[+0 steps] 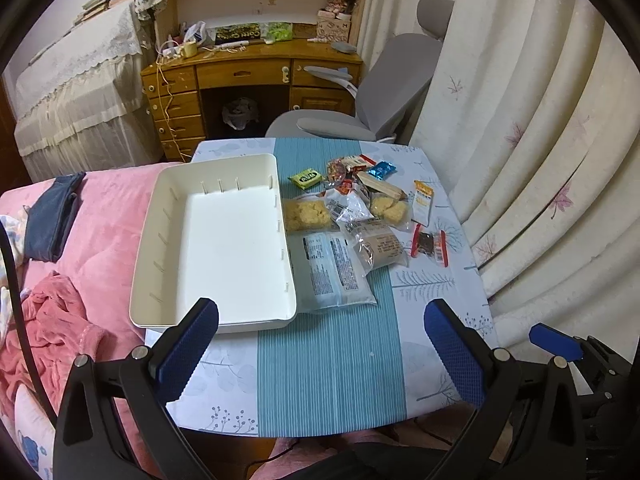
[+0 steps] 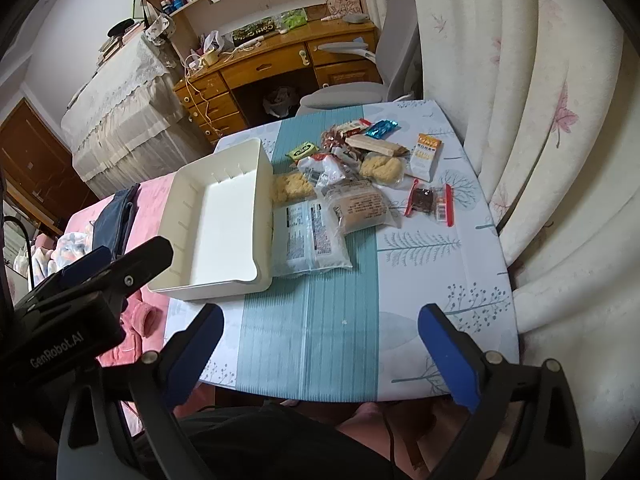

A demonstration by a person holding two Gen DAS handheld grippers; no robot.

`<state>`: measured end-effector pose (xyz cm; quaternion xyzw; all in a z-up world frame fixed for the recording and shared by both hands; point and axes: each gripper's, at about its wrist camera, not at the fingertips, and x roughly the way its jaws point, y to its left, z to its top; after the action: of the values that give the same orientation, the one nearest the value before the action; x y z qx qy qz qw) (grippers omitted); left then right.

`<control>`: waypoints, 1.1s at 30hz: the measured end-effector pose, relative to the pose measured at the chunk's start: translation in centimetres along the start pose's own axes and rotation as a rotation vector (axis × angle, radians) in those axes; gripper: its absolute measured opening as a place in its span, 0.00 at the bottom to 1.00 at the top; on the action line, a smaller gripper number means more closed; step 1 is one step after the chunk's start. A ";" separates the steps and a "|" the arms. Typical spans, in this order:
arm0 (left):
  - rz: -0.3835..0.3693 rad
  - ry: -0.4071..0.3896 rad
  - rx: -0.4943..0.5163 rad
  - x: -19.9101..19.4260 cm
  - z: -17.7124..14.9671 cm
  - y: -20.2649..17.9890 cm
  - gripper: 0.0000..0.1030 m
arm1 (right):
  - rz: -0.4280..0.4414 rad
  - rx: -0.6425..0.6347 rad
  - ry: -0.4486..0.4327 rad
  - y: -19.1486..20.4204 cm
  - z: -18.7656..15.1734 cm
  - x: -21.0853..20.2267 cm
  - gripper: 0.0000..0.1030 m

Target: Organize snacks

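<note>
The snacks lie in a loose heap right of centre in both views, on the counter [image 1: 328, 360] just beside the empty white bin [image 1: 216, 240]. Nearest the bin is a large flat white packet [image 1: 334, 268], its printed back up, touching the bin's right wall. Against it lies a clear bag with a brown bun [image 1: 380, 246], and behind these are two clear bags of pale crunchy pieces [image 1: 306, 214], a green packet [image 1: 305, 178], a blue foil sweet [image 1: 382, 169], a long wafer bar [image 1: 380, 187] and an orange-and-white sachet [image 1: 423, 200]. A small red-edged dark packet [image 1: 429, 243] sits apart, toward the right edge.

All of these look light. The film wrappers are probably slippery and crinkly, and the crunchy pieces and wafer bar would likely crush under a hard squeeze. A pinch on a sealed end seam or a flat edge seems the safer hold; the bun bag is soft and should give.

The left claw [image 1: 320, 352] hangs low in the frame over the striped runner, spread wide and holding nothing. The right claw [image 2: 320, 352] is likewise spread and holds nothing, over the near counter edge.

The bin overhangs the counter's left side toward a pink bed [image 1: 104, 208].
</note>
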<state>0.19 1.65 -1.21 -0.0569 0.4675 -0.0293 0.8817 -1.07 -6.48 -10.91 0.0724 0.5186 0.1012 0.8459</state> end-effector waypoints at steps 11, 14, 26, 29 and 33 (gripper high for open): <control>-0.070 0.065 0.012 2.4 -0.3 1.9 0.99 | -0.008 0.030 0.000 1.3 -0.4 2.0 0.95; -0.099 0.080 0.019 3.2 0.0 1.9 0.99 | -0.021 0.051 -0.005 1.3 -0.5 2.3 0.94; -0.167 0.151 0.051 7.3 2.4 -1.0 0.98 | -0.046 0.127 -0.010 -1.9 1.1 3.0 0.94; -0.159 0.160 0.041 8.0 3.4 -1.7 0.98 | -0.038 0.134 -0.001 -3.2 2.3 3.6 0.94; -0.115 0.182 0.024 9.5 4.8 -2.8 0.98 | -0.015 0.133 0.012 -4.9 4.1 4.3 0.94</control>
<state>9.49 -1.76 -6.02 -0.0703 0.5412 -0.0906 0.8330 4.98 -10.19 -13.91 0.1237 0.5300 0.0604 0.8367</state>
